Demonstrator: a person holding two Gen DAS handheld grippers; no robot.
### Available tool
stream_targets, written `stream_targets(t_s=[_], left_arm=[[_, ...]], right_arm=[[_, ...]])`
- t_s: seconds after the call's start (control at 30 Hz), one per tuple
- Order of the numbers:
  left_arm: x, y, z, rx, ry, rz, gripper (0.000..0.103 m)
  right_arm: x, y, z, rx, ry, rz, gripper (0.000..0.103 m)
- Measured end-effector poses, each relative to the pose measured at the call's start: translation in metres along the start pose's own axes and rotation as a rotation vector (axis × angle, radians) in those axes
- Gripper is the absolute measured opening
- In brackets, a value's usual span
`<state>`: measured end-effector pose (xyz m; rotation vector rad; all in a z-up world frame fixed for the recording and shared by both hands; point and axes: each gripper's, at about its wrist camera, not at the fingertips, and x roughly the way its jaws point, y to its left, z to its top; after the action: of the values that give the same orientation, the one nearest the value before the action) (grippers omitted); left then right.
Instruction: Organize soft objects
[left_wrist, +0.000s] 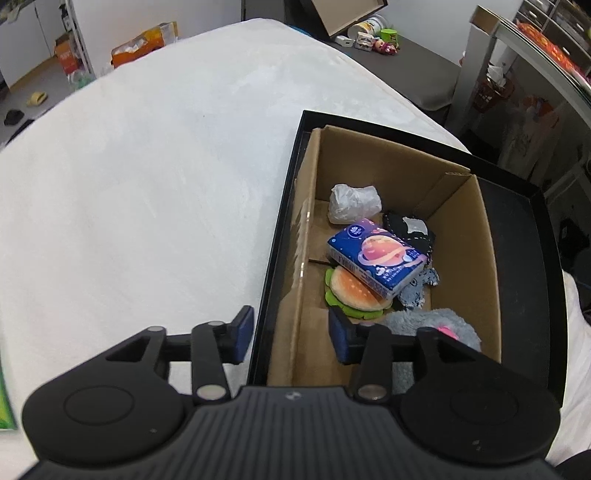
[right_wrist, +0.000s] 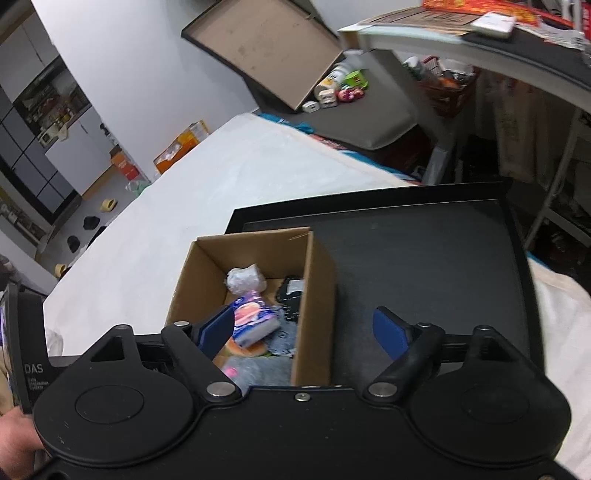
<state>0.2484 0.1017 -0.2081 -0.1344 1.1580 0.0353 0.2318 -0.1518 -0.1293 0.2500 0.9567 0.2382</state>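
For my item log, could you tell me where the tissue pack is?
The tissue pack lies tilted in the cardboard box, on the burger toy, near the white bag, in both views.

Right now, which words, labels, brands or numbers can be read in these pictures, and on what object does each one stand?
"DAS": white letters on the black device at the left edge of the right wrist view.
Three smaller lines under "DAS": too small to read.
Print on the blue tissue pack in the cardboard box: blurred, not readable.
Small logo on the left gripper body: too small to read.
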Motion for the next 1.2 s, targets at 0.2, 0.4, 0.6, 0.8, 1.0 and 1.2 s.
stream_targets(t_s=[0.2, 0.4, 0.6, 0.8, 1.0, 1.2], left_arm=[[-0.023, -0.01, 0.002, 0.036, -0.01, 0.024, 0.058], [-0.046, -0.022, 0.003, 0.095, -0.035, 0.037, 0.064], [-0.072, -0.034, 0.007, 0.12, -0.023, 0.065, 0.069], [-0.108, -0.051, 0.002, 0.127, -0.056, 0.048, 0.075], [-0.137, -0.065, -0.013, 0.134, -0.07, 0.008, 0.078], [-0.171, -0.067, -0.025, 0.125, -0.113, 0.012, 0.084]], right_arm=[[-0.02, -0.014, 0.002, 0.029, -0.024, 0.0, 0.09], [-0.04, -0.027, 0.003, 0.044, -0.042, 0.001, 0.099], [-0.059, -0.042, 0.001, 0.094, -0.059, 0.004, 0.103], [-0.079, -0.043, -0.002, 0.104, -0.079, 0.017, 0.103], [-0.099, -0.041, -0.007, 0.076, -0.083, 0.008, 0.103], [-0.124, -0.037, -0.016, 0.074, -0.106, 0.006, 0.103]])
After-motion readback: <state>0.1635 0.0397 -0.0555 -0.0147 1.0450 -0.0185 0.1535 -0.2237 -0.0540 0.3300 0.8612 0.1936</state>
